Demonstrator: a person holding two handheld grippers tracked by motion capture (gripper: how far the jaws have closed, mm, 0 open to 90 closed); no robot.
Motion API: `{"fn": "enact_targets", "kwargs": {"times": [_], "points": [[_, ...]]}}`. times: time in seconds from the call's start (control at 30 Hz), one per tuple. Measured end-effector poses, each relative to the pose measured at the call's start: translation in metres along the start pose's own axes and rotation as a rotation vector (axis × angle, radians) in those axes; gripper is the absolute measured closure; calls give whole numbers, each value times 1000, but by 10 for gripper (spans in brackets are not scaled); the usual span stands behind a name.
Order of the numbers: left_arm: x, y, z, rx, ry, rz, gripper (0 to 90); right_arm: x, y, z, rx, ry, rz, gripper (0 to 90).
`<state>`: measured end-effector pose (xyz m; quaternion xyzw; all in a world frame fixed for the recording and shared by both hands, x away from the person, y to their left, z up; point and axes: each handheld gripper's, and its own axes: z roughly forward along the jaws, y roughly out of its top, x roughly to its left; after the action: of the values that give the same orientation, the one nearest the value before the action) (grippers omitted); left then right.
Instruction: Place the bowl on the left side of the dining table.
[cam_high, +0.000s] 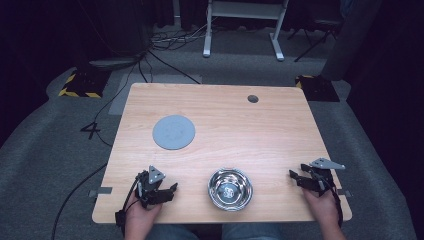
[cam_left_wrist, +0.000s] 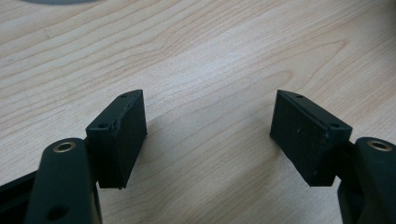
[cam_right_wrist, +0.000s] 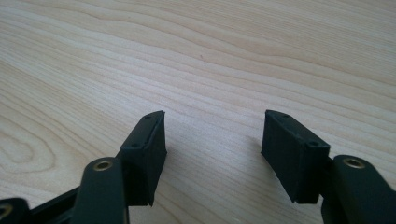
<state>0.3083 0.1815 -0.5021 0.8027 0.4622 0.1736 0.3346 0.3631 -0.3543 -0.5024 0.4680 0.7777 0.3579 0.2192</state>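
A lab: hazard-taped floor blocks (cam_high: 80, 84), trailing cables (cam_high: 170, 37).

The right tool (cam_right_wrist: 212, 154) is hanging low over the bench (cam_right_wrist: 196, 56), its two black jaws standing wide apart with bare wood showing between them. Nothing is sitting in the gap. Each jaw is casting a soft shadow on the pale, wavy grain, and a brass-ringed hole is showing at each jaw's base.

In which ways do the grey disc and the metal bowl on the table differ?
The grey disc is flat and matte; the metal bowl is hollow and shiny. The disc lies farther from the person, left of centre; the bowl stands near the front edge, between the two grippers. The disc looks a little wider. Both are round.
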Motion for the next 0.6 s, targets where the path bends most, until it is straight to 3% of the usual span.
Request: {"fn": "enact_targets", "kwargs": {"times": [0.43,0.6], "points": [[0,0,-1,2,8,0,282,0,0,0,1,0,0,399],[-1,3,-2,23,0,-4,343,0,0,0,2,-3,-1,396]]}}
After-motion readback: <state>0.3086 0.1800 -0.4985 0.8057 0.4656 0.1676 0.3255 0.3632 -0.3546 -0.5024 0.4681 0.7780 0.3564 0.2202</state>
